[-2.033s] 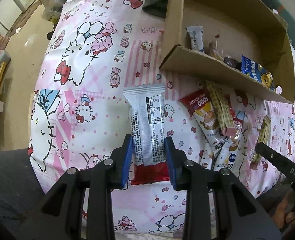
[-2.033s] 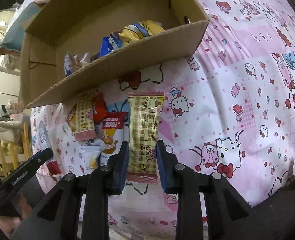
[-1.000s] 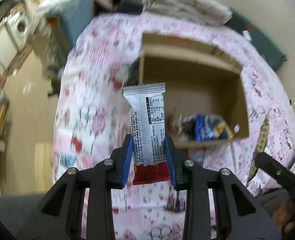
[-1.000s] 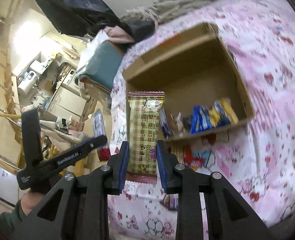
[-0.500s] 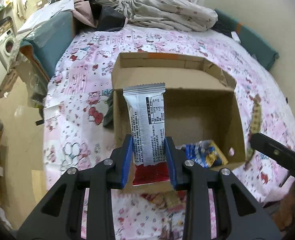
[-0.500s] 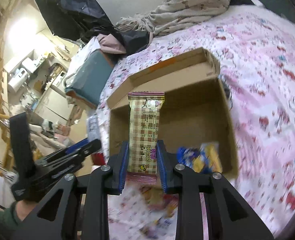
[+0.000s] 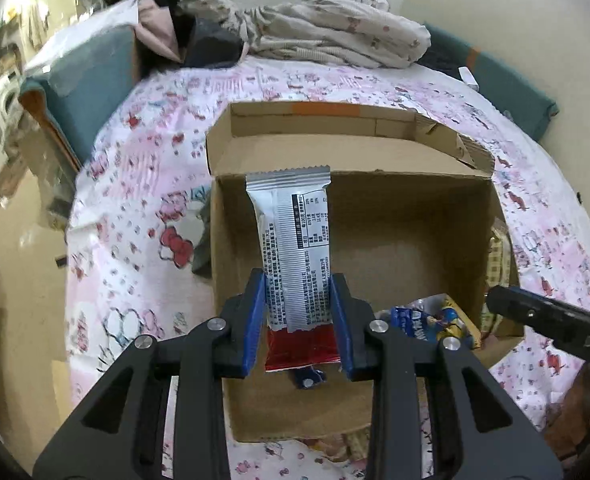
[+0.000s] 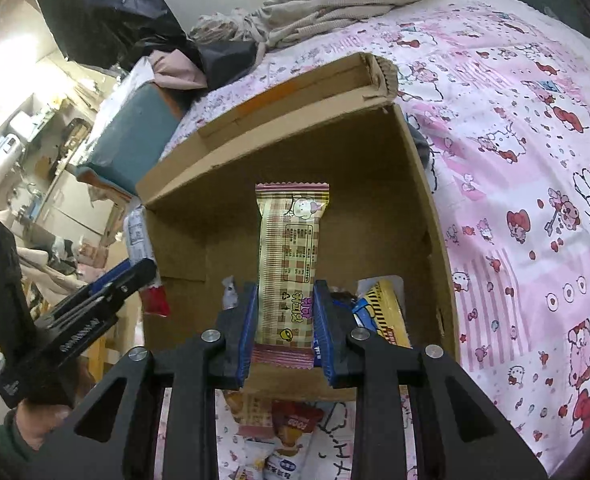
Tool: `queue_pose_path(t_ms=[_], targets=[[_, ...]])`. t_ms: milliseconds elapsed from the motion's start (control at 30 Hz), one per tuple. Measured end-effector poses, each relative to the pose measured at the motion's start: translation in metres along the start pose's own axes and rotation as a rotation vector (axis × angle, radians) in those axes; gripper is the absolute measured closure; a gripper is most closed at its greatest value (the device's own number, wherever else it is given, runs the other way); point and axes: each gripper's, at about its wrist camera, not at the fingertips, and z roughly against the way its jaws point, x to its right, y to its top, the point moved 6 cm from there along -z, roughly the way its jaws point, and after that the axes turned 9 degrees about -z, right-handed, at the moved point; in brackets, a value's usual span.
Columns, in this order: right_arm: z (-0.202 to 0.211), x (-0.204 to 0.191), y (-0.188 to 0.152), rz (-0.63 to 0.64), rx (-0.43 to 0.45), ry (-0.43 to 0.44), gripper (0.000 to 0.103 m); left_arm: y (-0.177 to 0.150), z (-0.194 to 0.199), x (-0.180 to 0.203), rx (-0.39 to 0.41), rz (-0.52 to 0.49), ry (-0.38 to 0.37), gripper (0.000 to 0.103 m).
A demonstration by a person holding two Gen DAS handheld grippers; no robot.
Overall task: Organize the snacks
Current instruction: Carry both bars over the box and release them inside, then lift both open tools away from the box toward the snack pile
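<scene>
My left gripper is shut on a silver and red snack packet and holds it above the open cardboard box. My right gripper is shut on a yellow checked snack bar over the same box. A blue and yellow snack bag lies in the box's near corner; it also shows in the right wrist view. The left gripper shows from the side in the right wrist view, and the right one in the left wrist view.
The box sits on a bed with a pink cartoon sheet. Several loose snacks lie on the sheet in front of the box. A heap of bedding and a teal cushion lie at the far end.
Both grippers have lifted their snacks from the sheet and moved up and forward over the open box. The view has tilted from the sheet to the whole bed.
</scene>
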Motion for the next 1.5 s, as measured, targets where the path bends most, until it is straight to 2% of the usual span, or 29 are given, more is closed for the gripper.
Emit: queue_pose_path(t_ms=[133, 333, 767, 833, 867, 900, 933, 967, 1000, 1067, 1300, 1500], targets=[[-0.007, 0.003, -0.001, -0.024, -0.01, -0.008, 0.074, -0.002, -0.005, -0.001, -0.017, 0.019, -0.015, 0.075], [-0.017, -0.004, -0.007, 0.014, -0.03, -0.023, 0.074, -0.003, -0.007, 0.006, -0.015, -0.023, 0.003, 0.075], [-0.015, 0.0, -0.001, 0.006, 0.005, -0.036, 0.071, -0.006, -0.011, 0.014, -0.02, -0.055, 0.005, 0.074], [-0.013, -0.001, 0.0, 0.009, 0.014, -0.028, 0.071, -0.006, -0.011, 0.014, -0.02, -0.044, -0.01, 0.07], [-0.013, -0.002, 0.0, 0.011, 0.016, -0.023, 0.071, -0.007, -0.011, 0.013, -0.021, -0.037, -0.014, 0.063], [-0.013, -0.002, 0.0, 0.011, 0.016, -0.02, 0.069, -0.007, -0.011, 0.012, -0.023, -0.029, -0.013, 0.05], [-0.012, -0.002, 0.001, 0.008, 0.014, -0.018, 0.051, -0.008, -0.011, 0.011, -0.026, -0.021, -0.009, 0.041], [-0.012, -0.001, 0.001, 0.002, 0.012, -0.014, 0.038, -0.008, -0.01, 0.009, -0.026, -0.014, -0.007, 0.025], [-0.01, -0.001, 0.001, -0.011, 0.021, -0.005, 0.019, -0.008, -0.009, 0.009, -0.022, -0.01, -0.008, 0.019], [-0.005, 0.0, 0.004, -0.021, 0.06, 0.005, 0.016, -0.007, -0.007, 0.009, -0.013, -0.008, -0.014, 0.019], [-0.006, 0.003, 0.005, -0.03, 0.05, -0.008, 0.016, -0.009, -0.008, 0.009, -0.025, -0.004, -0.024, 0.019], [-0.004, -0.001, 0.004, -0.012, 0.054, -0.005, 0.016, -0.008, 0.001, 0.009, 0.001, -0.003, -0.028, 0.019]])
